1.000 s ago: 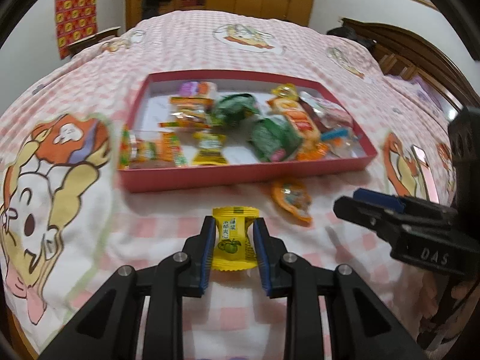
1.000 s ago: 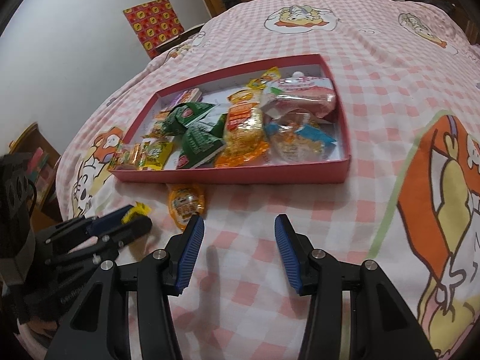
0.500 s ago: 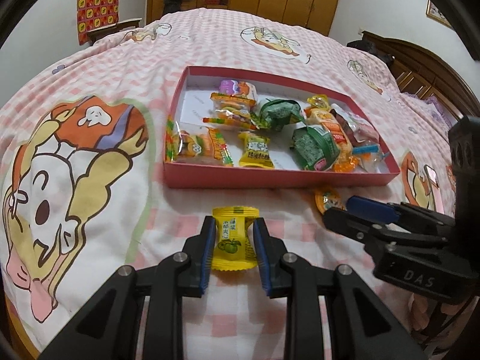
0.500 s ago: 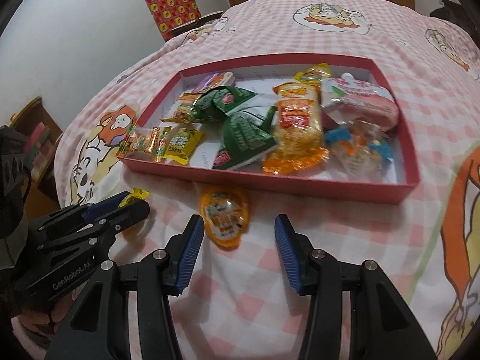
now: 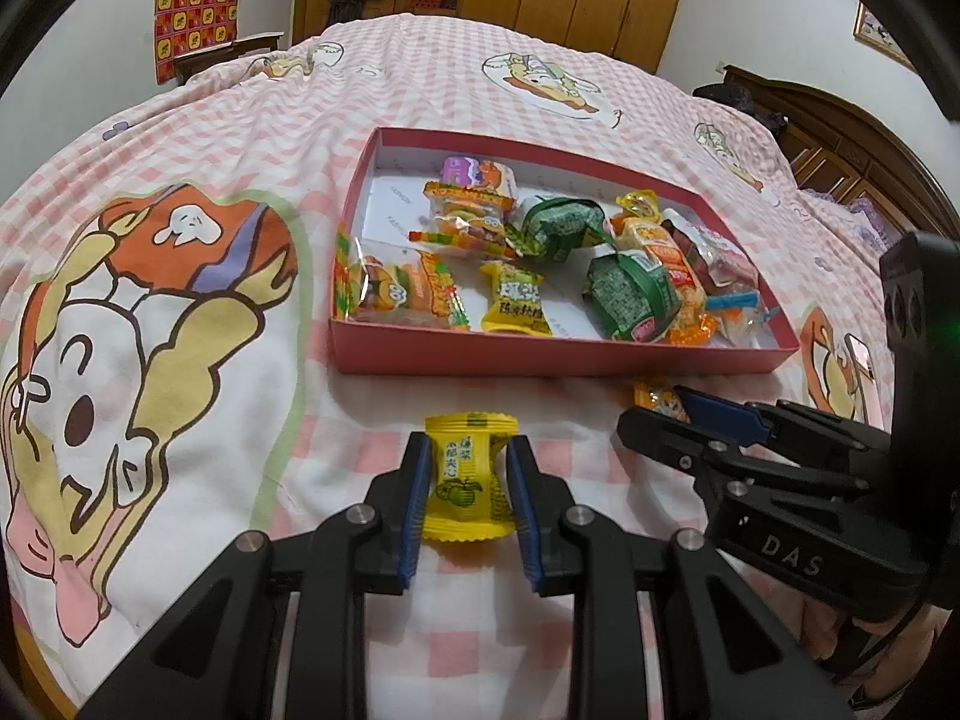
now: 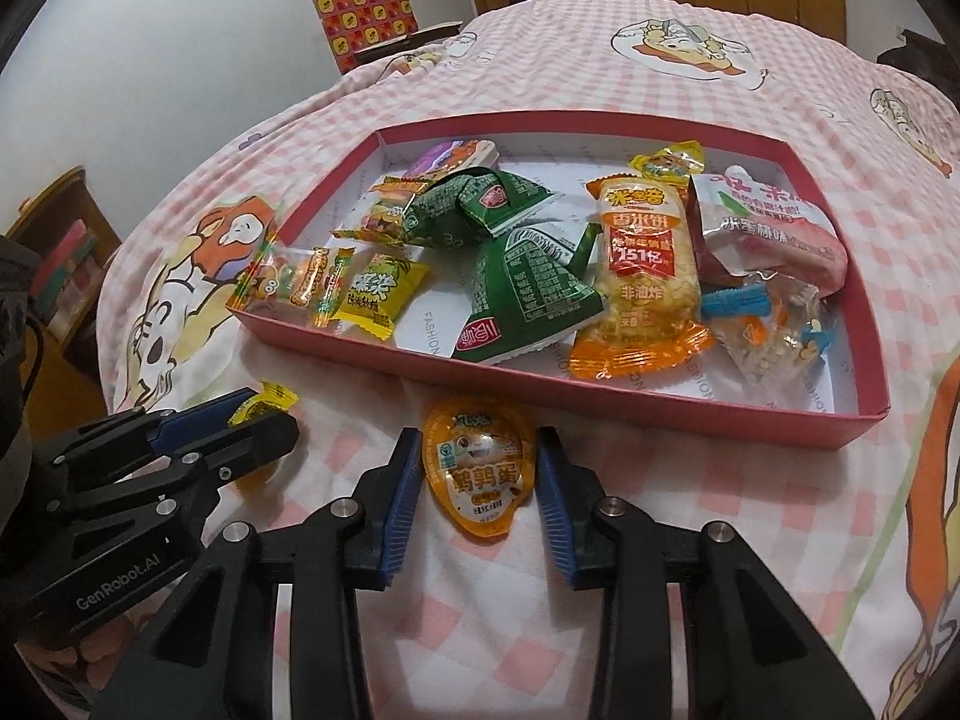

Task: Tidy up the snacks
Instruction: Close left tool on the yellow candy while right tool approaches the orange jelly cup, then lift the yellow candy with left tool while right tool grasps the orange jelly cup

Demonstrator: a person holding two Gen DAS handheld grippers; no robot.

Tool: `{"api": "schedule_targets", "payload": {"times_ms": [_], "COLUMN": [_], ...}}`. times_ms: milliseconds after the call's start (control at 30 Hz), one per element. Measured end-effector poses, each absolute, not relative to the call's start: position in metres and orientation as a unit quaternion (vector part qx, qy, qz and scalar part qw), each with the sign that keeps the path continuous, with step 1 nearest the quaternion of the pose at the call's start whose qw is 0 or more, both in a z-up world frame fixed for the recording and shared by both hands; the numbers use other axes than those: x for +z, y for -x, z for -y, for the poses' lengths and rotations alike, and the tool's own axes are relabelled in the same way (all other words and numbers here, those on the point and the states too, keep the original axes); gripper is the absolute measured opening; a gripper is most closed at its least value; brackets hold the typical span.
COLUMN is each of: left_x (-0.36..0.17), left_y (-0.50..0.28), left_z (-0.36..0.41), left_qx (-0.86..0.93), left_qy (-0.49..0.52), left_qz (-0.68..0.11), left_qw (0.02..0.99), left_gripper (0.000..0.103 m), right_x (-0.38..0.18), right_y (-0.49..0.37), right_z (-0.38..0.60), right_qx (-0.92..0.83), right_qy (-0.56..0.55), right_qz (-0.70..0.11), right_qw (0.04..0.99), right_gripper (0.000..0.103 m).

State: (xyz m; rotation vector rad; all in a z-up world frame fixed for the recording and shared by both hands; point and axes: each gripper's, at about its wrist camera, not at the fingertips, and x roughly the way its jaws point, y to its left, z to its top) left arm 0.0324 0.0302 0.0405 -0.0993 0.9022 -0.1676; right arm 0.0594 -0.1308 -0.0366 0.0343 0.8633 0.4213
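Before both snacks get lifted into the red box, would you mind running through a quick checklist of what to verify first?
1. Left gripper clamped on the yellow candy: ok, both pads press its sides.
2. Right gripper around the orange jelly cup: ok, the cup sits between the fingers, and the jaws have just been closing.
3. Right pads actually gripping the cup: cannot tell, they look at its edges.
4. Free space in the red box: ok, bare floor shows at its near right corner.
5. Grippers clear of each other: ok, they sit side by side with a gap.
6. Box wall in the way: not ok, lift over the near rim.
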Motion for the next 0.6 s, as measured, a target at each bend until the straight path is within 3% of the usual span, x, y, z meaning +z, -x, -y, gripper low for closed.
{"api": "schedule_targets", "payload": {"times_ms": [600], "left_x": [0.062], "left_y": [-0.025], "left_z": [-0.022], "left_qx": [-0.094], "left_qy": [0.044], "left_qz": [-0.413], "left_qw": [0.905], "left_gripper": [0.027], "right_x": [-0.021], "right_y": [-0.037], "right_z": [0.136], "right_qx": [0.231], "right_qy": [-0.032], "right_qz": [-0.402], "right_qw": [0.885], "right_gripper": [0.037]}}
